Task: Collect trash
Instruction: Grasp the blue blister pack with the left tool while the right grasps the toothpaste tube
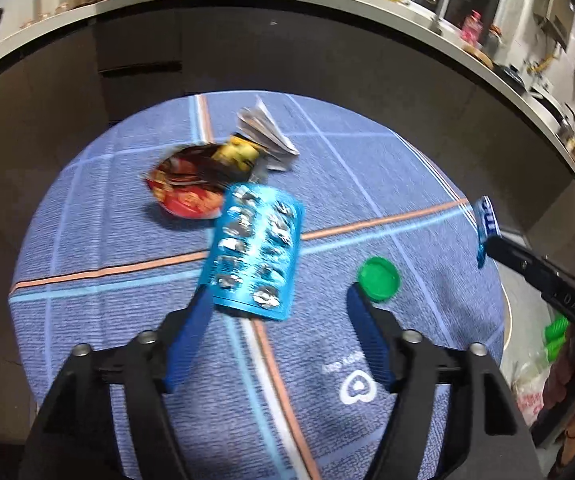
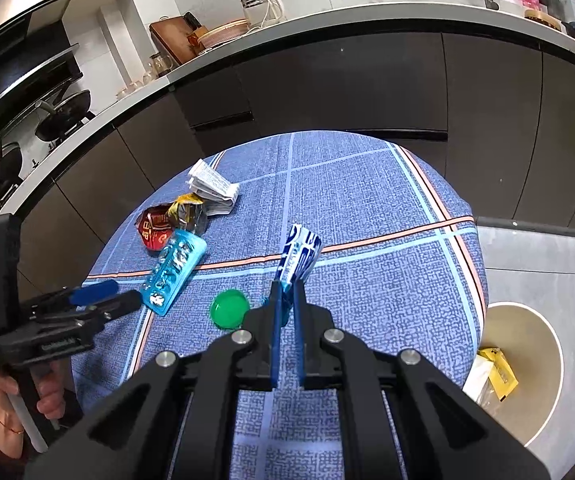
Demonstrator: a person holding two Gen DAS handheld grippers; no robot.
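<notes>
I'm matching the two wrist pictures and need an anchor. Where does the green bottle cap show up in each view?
Left wrist view: green bottle cap lies right of centre on the tablecloth, by the right finger of the left hand-held gripper.
Right wrist view: the cap lies left of centre, beside the right hand-held gripper.
Shared landmark: the blue blister pack, left of the cap in both.

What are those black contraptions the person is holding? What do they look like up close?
Both are hand-held grippers. The left gripper and right gripper each have a black frame of angular struts joined by silver bolts, ending in two flat blue fingers. Small pale lettering marks the left one's side. A thin red cord circles the person's left wrist.
</notes>
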